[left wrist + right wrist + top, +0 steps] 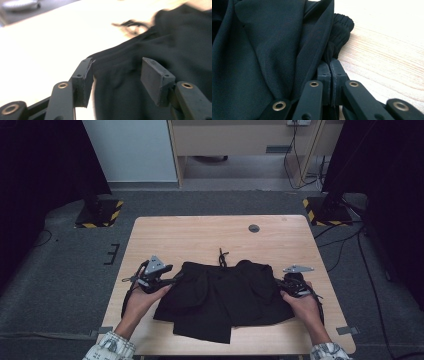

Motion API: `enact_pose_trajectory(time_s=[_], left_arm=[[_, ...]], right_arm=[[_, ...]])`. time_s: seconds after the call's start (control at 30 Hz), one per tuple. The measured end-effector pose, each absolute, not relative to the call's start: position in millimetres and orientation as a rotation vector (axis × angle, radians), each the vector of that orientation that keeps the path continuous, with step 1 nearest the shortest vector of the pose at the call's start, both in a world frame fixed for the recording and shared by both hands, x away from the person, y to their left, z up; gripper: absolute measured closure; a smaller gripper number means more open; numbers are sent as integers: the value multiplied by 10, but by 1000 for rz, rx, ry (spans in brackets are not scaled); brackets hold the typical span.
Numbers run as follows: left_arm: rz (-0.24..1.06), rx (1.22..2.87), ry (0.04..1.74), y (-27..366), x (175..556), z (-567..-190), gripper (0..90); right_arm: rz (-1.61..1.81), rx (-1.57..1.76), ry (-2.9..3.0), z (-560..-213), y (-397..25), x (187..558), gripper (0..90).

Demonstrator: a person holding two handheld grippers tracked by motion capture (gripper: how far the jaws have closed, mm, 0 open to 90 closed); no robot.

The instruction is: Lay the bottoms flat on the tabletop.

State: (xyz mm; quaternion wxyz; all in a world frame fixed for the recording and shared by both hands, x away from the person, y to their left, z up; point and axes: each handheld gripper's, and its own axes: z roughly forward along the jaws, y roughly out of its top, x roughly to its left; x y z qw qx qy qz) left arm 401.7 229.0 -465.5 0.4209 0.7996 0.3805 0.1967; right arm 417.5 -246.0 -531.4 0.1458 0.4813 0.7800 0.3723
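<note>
On the table (200, 232), black garment (220, 295); bare wood beyond its edges.

Black garment (225, 295); pale wood-grain table (200, 237); black tongs (330, 72).

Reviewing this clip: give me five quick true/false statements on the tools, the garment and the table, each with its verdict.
1. The left tool is open, with the black garment between its jaws. True.
2. The right tool is open and well clear of the cloth. False: its jaws are pressed together at the garment's edge, apparently pinching it.
3. A drawstring trails from the garment's far edge onto the table. True.
4. The garment hangs off the table's near edge. False: it lies wholly on the tabletop.
5. The tools sit at opposite ends of the garment. True.
</note>
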Motion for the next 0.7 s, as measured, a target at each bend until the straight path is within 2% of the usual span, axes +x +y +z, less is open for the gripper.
enact_pose_trajectory(time_s=[0.27,0.37,0.5,0.53,0.63,0.7], left_arm=[[490,2127,1049,2220,4278,-5025,401],[464,2163,1071,2204,4311,-5135,421],[420,2181,1085,2204,4310,-5194,581],[416,2193,1082,2198,4309,-5199,672],[407,2210,1062,2163,4296,-5186,835],[428,2194,1052,2158,4277,-5128,880]], right_arm=[[1084,1396,2240,-5319,-2465,4186,883],[1084,1399,2240,-5318,-2463,4187,882],[1081,1394,2242,-5316,-2461,4185,888],[1077,1395,2242,-5314,-2459,4184,889],[1082,1375,2241,-5293,-2455,4181,891],[1095,1365,2230,-5257,-2459,4177,892]])
